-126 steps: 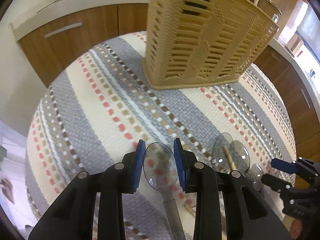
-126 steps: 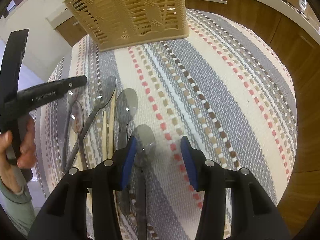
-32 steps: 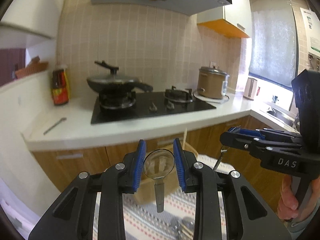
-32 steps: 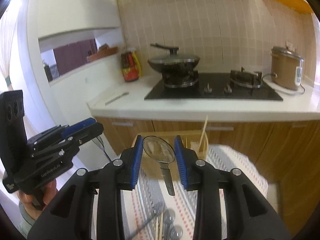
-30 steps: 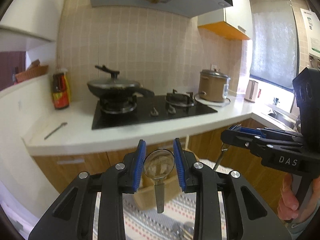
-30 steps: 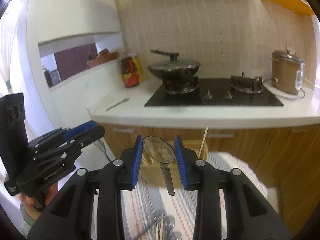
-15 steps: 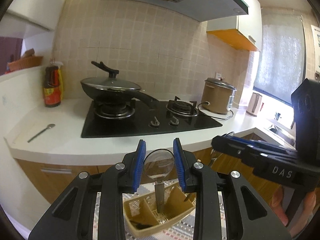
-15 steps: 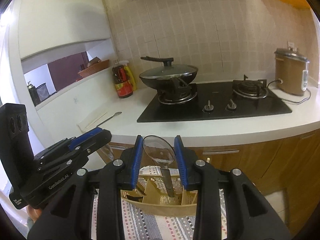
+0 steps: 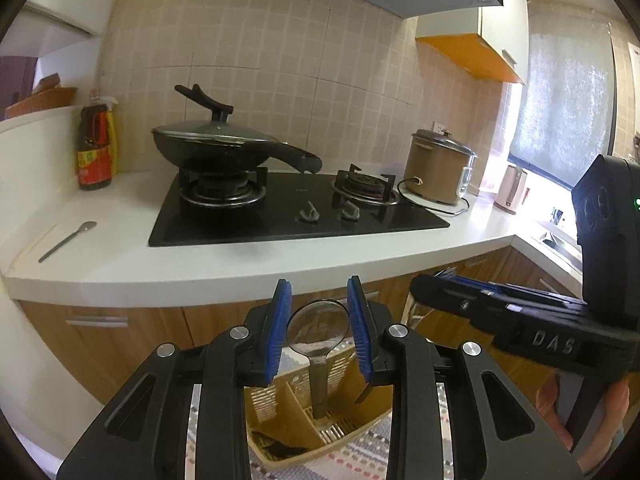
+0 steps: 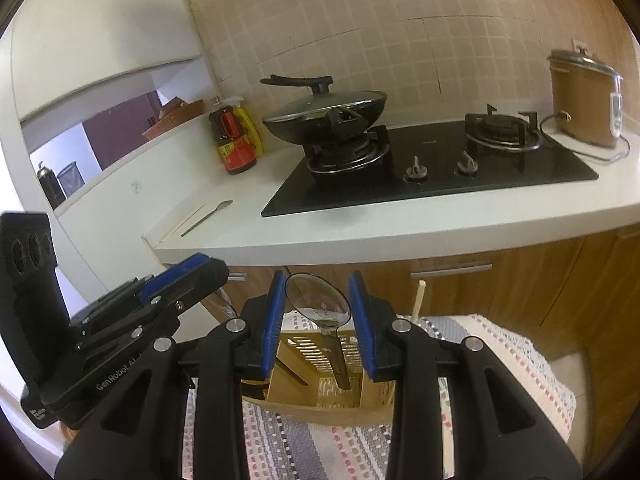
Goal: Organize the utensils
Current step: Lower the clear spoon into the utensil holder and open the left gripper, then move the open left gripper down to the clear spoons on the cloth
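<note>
We see the left gripper pinching the bowl of a clear plastic spoon between its blue pads, bowl up, handle hanging straight down. The handle tip sits inside the beige slotted plastic utensil caddy directly below the tongs; we cannot tell if it touches the bottom. The right gripper likewise clamps a second clear plastic spoon by the bowl, handle dangling and slightly tilted over the caddy.

The left view shows the caddy's inner dividers and something dark lying in its near-left compartment; the right view does not show that, but shows a pale wooden chopstick standing up just right of the right tongs, and the striped woven cloth under the caddy spreading right. Each view catches the other gripper off to the side, the right one's tips hidden by its own body in the left view.

Beyond the tongs: white countertop, black gas hob, lidded black wok, brown rice cooker, red-labelled sauce bottle, a loose metal spoon on the counter. The gripper fingers block the caddy's near rim and sides in both views.
</note>
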The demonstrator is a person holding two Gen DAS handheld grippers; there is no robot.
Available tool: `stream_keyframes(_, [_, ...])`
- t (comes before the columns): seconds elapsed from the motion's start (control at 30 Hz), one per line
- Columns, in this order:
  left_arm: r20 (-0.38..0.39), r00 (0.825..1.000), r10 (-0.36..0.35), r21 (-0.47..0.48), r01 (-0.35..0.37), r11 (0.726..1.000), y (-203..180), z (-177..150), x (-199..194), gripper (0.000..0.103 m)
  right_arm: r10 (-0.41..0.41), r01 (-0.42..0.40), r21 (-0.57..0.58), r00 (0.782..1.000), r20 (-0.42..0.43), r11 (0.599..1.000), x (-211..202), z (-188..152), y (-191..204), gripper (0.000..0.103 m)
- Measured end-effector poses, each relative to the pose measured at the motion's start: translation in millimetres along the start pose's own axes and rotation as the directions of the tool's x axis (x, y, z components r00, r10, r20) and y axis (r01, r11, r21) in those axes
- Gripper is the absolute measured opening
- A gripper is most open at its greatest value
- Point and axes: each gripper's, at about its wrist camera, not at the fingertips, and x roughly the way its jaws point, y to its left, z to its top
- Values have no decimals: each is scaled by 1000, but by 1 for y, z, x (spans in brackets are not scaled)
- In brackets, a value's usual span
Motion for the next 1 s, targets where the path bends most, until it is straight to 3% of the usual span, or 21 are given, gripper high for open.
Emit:
stream_keyframes(0.07, [2,1000,-1,-3,1,1000,0,0,-6,29,0,0,11,1000,9,1000,-7,0,-2,32])
stream_keyframes(0.13, [9,1000,-1,-10,1,1000,1,1,-14,31,-6,5,20,1000,24,1000,-16,-1,-3,52])
stream_keyframes(0.17, [11,1000,-2,-12,2,1000,1,1,-17,34,-6,6,17,999,35,1000,-22,-2,-2,54])
stream_keyframes(0.67, [73,997,14,3,-15,1000,-12,-12,-99,37,-45,48,-70,998,39,996,-82,-36,29,53])
stream_keyframes(1.0, [-1,1000,23,-10,-23,1000,-11,-62,-120,38,-68,63,-69,995,-67,996,-82,-91,22,53])
